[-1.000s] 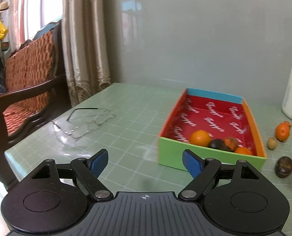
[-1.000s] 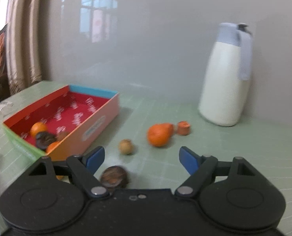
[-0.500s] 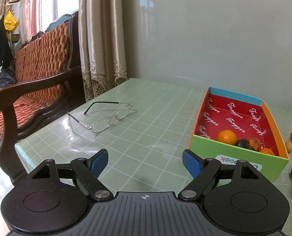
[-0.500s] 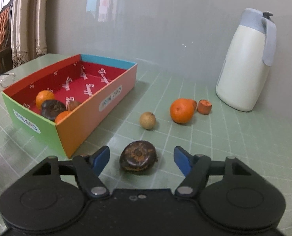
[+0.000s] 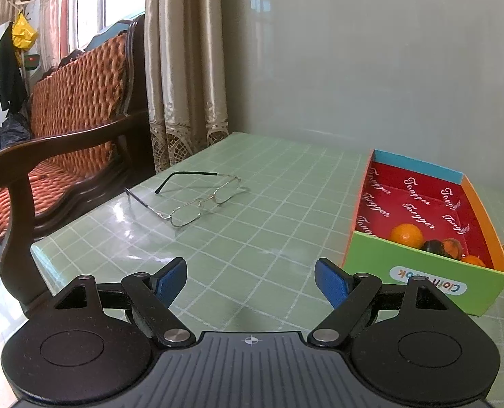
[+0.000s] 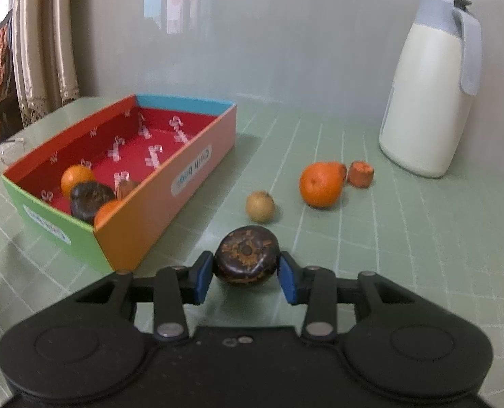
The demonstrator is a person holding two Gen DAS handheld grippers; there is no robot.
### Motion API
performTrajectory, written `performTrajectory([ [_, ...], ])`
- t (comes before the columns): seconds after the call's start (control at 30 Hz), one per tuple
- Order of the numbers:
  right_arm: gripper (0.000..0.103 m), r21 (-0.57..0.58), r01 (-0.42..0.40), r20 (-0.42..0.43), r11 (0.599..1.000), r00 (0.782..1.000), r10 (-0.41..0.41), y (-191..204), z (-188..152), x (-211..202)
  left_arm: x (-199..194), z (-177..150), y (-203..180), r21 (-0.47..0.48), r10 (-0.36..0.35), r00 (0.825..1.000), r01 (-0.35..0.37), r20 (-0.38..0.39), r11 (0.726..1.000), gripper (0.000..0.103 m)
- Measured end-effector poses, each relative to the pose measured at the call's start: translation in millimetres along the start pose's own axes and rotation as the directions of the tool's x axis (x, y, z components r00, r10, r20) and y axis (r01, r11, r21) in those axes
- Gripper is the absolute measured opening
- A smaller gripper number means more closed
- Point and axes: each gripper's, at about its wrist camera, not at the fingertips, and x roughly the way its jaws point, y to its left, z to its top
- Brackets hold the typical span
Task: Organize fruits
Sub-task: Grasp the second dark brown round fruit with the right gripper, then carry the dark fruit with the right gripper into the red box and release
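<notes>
While the left gripper (image 5: 250,280) hangs spread and empty, the right gripper (image 6: 246,275) has just been closing, pinching the dark fruit (image 6: 246,254) beside the box's (image 6: 170,187) near corner

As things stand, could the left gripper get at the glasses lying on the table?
Probably yes. The left gripper is open with nothing between its fingers, and the glasses lie ahead of it on bare green table, well apart from the box. Their thin wire frame may be awkward to pinch.
</notes>
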Motion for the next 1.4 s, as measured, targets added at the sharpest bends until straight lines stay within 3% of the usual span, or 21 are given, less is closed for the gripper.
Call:
performTrajectory([
  [0.8, 0.039, -0.027, -0.089, 0.162, 0.996, 0.983, 0.092, 48, 39, -16, 11, -9, 51, -0.025, 0.079, 0.996, -0.08, -0.03, 0.996, 0.082],
  [1.4, 0.039, -0.102, -0.197, 0.156, 0.975, 0.965, 0.211, 114, 47, -3, 14, -12, 64, -0.02, 0.1, 0.994, -0.1, -0.038, 0.995, 0.082],
])
